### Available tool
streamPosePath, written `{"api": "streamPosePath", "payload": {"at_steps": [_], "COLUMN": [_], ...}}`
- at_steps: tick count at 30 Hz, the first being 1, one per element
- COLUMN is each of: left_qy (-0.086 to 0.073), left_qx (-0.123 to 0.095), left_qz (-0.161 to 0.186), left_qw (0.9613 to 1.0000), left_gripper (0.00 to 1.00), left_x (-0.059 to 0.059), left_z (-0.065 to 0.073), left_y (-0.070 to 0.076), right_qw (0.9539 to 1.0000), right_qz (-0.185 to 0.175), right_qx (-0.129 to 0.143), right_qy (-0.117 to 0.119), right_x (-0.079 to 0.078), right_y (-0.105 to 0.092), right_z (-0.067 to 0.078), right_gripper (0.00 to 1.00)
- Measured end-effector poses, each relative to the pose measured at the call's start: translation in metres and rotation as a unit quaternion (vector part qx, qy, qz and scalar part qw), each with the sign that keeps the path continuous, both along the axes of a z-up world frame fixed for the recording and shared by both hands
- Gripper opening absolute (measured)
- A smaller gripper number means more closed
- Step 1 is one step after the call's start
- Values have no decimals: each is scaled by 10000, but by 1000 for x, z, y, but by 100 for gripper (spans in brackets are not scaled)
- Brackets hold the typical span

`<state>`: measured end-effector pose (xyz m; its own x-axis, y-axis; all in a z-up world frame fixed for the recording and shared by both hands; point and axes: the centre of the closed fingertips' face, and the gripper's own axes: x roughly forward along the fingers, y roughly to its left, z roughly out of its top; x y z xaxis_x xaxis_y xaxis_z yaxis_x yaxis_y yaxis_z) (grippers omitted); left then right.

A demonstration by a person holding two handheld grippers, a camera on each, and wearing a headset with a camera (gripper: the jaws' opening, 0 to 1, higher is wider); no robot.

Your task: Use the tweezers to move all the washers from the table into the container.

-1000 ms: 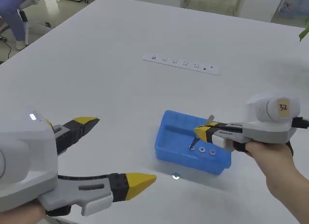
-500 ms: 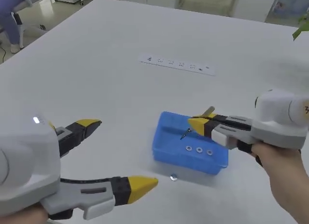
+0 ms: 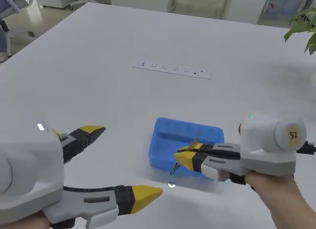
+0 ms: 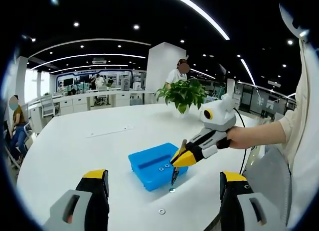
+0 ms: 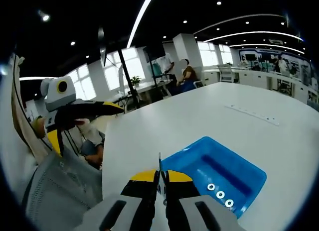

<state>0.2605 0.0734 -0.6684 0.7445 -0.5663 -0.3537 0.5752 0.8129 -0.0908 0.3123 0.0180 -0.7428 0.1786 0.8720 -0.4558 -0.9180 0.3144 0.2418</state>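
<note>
Tweezers (image 3: 174, 169) clamped in my right gripper (image 3: 181, 158) may skid and flick the washer (image 3: 171, 185); my left gripper (image 3: 127, 161) gapes empty.

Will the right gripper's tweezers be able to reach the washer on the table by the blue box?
Likely yes: the right gripper holds the tweezers tip-down just above the washer, with nothing between them.

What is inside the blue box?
Three small washers lie in a row on the floor of the blue box. In the head view the right gripper, holding the tweezers, covers them.
</note>
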Motion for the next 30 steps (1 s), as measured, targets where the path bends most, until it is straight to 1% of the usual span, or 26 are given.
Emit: {"api": "streamPosePath", "payload": {"at_steps": [3,7,11,14,18,21,24,26,27,28,30], "left_qy": [1,58,98,95,82,89,94,99,103,103,91], "left_qx": [68,66,83,86,81,115,151,146,143,141,136], "left_qz": [-22,19,62,91,102,95,85,80,81,83,88], "left_qw": [10000,10000,9999,9999,9999,9998,9998,9998,9998,9998,9998], "left_gripper": [94,94,94,94,94,94,94,94,94,94,94], "left_x": [-1,-4,-5,-4,-3,-4,-5,-5,-6,-6,-6], "left_z": [-1,-6,-8,-8,-7,-8,-9,-10,-10,-10,-9], "left_y": [0,3,7,8,8,8,8,7,7,7,7], "right_qw": [9998,9991,9992,9990,9988,9977,9970,9954,9932,9918,9908], "right_qz": [94,195,207,239,314,382,482,608,752,796,809], "right_qx": [-196,-370,-350,-363,-378,-511,-528,-555,-620,-669,-705], "right_qy": [-19,-56,-33,-73,-56,-238,-304,-496,-639,-747,-827], "right_x": [-4,-6,-6,-6,-8,-8,-11,-14,-17,-17,-17], "right_y": [0,0,1,3,5,5,6,7,6,6,5], "right_z": [-12,-21,-21,-21,-21,-21,-22,-22,-22,-22,-22], "right_gripper": [2,2,2,2,2,2,2,1,1,1,0]}}
